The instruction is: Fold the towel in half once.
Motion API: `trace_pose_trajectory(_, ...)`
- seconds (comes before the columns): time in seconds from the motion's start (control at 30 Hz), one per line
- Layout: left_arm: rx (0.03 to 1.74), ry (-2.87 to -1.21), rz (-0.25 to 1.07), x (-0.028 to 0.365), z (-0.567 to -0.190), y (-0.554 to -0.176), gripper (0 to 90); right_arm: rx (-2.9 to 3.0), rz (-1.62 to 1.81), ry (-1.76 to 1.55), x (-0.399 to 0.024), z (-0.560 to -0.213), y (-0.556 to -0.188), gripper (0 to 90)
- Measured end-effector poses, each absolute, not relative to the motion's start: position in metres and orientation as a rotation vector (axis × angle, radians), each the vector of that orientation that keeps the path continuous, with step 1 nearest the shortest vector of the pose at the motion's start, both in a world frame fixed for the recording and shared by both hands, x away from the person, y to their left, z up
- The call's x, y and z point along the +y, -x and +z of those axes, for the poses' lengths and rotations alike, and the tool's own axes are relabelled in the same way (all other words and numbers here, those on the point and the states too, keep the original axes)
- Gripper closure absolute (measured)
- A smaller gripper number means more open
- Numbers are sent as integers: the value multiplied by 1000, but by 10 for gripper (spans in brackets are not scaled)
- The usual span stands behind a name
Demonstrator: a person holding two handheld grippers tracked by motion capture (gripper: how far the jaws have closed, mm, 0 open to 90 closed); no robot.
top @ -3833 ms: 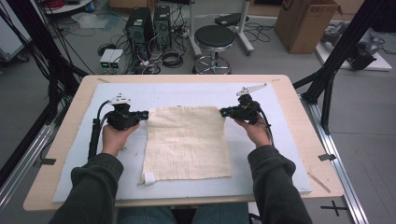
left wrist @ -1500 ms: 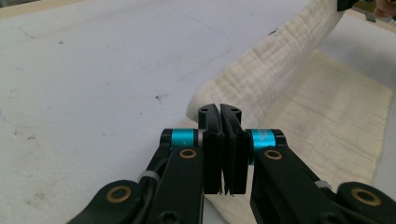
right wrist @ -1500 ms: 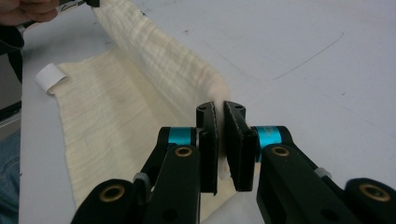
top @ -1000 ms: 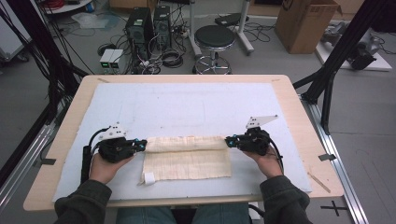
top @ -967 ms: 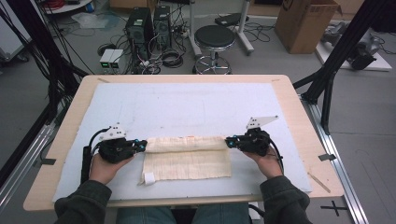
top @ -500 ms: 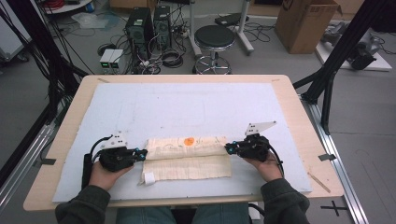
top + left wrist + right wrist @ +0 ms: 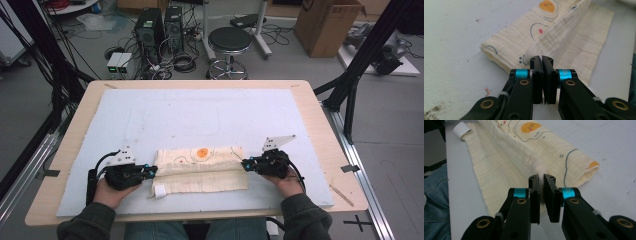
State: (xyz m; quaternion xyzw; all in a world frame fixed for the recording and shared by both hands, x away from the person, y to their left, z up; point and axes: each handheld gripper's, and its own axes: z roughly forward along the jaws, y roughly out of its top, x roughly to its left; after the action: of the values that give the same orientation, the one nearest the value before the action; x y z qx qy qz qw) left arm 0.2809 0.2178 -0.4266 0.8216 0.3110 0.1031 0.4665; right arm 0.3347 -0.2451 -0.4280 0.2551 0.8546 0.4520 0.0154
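My left gripper (image 7: 148, 171) sits at the near left of the tabletop (image 7: 310, 120), on the white mat (image 7: 200, 110). Its fingers (image 7: 536, 75) are pressed together, pinching the left corner of the cream muslin cloth's (image 7: 200, 170) upper layer. In the left gripper view the fabric rises as a thin ridge straight from between them.

The cloth lies between my two hands, near the tabletop's front edge, folded over on itself. The turned-over part shows a printed fried egg (image 7: 202, 153) and thin line drawings, and the plain ribbed layer lies flat in front of it. A small white label (image 7: 159, 191) sticks out at the cloth's near left corner.

My right gripper (image 7: 245, 165) is at the cloth's right end, its fingers (image 7: 550, 192) closed on the edge of that same upper layer. In the right gripper view the fold runs away from them with the rolled end just beside
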Motion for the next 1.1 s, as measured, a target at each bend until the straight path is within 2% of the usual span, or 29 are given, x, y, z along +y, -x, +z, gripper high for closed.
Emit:
trace_pose_trajectory(0.13, 751, -2020, 239, 219, -427, -277, 862, 2663, 1406, -788, -246, -428, -331, 826)
trace_pose_trajectory(0.33, 749, -1967, 227, 227, -421, -272, 745, 2663, 1461, -744, -247, -424, -322, 741)
trace_pose_trajectory(0.47, 752, -1949, 217, 227, -420, -272, 732, 2641, 1499, -729, -252, -418, -317, 710)
trace_pose_trajectory(0.7, 709, -2018, 184, 213, -425, -273, 712, 2718, 1431, -675, -243, -427, -314, 646)
trace_pose_trajectory(1.1, 686, -2145, 90, 208, -440, -273, 656, 2811, 1299, -566, -234, -436, -308, 599)
